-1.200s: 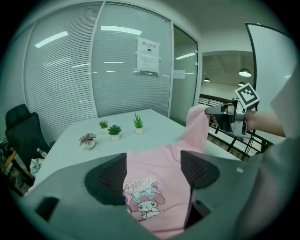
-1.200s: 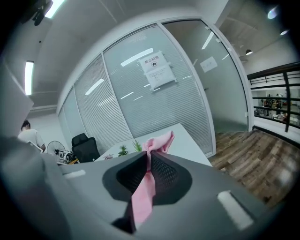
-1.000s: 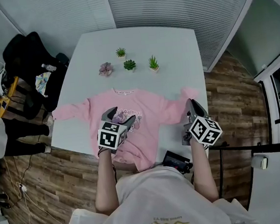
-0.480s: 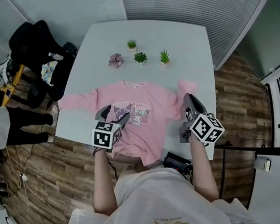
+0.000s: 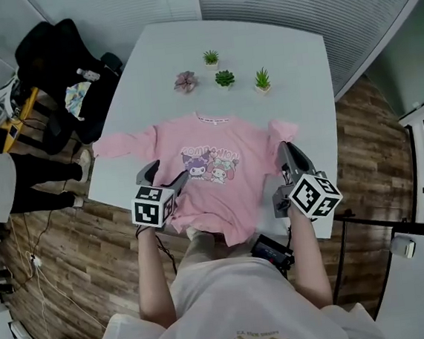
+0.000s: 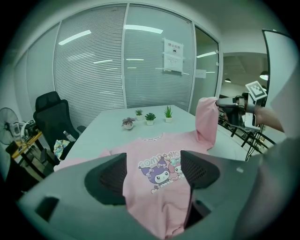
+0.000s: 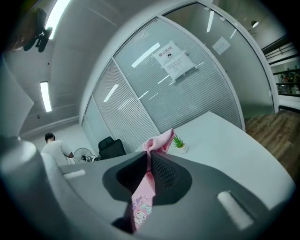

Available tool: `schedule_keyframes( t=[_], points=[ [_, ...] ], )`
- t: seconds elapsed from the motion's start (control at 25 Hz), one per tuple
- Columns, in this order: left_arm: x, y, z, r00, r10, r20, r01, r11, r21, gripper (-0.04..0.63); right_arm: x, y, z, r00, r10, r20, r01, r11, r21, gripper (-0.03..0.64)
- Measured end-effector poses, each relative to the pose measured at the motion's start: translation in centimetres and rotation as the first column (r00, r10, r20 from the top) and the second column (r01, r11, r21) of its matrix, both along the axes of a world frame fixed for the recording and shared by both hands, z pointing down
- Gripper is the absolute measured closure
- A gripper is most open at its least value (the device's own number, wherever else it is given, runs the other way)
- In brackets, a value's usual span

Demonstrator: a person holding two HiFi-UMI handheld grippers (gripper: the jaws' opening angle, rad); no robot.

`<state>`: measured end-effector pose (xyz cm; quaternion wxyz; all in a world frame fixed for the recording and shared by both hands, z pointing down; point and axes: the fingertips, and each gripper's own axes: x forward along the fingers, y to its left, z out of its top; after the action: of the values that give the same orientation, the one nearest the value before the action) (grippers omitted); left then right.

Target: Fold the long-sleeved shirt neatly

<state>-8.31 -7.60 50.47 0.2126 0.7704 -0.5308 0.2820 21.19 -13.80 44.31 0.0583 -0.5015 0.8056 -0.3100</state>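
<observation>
The big white desk (image 5: pixel 292 68) is carrying the pink shirt (image 5: pixel 211 165), which is lying face up close to the near edge. Its long way, sleeve to sleeve, is running from the desk's left edge to its right edge. The collar is pointing at the far edge, where the little plants (image 5: pixel 224 78) are sitting well apart from it.

The right gripper (image 5: pixel 285 149) is hovering by the right edge. Its jaws are pinching shut on the right sleeve (image 5: pixel 283 130) and holding its end up off the desk. I think the next move is carrying that sleeve left, across the shirt's front. The left gripper (image 5: pixel 166 175) is hanging over the shirt's lower left part. Its jaws are standing wide apart and gripping nothing; the shirt is only lying below them. This gripper is the nearer one to the left sleeve (image 5: pixel 120 144), which is lying flat toward the left edge.

The hem (image 5: pixel 229 234) is drooping over the near edge, and the person's body is hiding part of it. From above, the right gripper is covering most of the raised sleeve.
</observation>
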Motion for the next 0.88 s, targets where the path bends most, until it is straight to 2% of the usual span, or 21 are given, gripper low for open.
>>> schedule_keyframes(
  t=[0.28, 0.44, 0.6, 0.88],
  points=[
    [-4.1, -1.9, 1.2, 0.999, 0.038, -0.039, -0.038, 0.999, -0.001, 0.227, -3.5, -0.5, -0.2, 0.998, 0.058, -0.028, -0.058, 0.998, -0.002, 0.580],
    [-6.2, -3.1, 1.7, 0.995, 0.078, -0.065, -0.078, 0.997, -0.006, 0.229, -6.9, -0.8, 0.6, 0.994, 0.066, -0.082, -0.068, 0.998, -0.018, 0.580],
    [-8.5, -4.1, 2.6, 0.989, 0.115, -0.091, -0.117, 0.993, -0.017, 0.229, -10.3, -1.5, 0.8, 0.992, 0.092, -0.088, -0.094, 0.995, -0.021, 0.580],
    [-10.6, -5.6, 3.7, 0.974, 0.179, -0.138, -0.183, 0.983, -0.014, 0.229, -15.6, -3.0, 1.6, 0.986, 0.080, -0.145, -0.084, 0.996, -0.022, 0.580]
  ],
)
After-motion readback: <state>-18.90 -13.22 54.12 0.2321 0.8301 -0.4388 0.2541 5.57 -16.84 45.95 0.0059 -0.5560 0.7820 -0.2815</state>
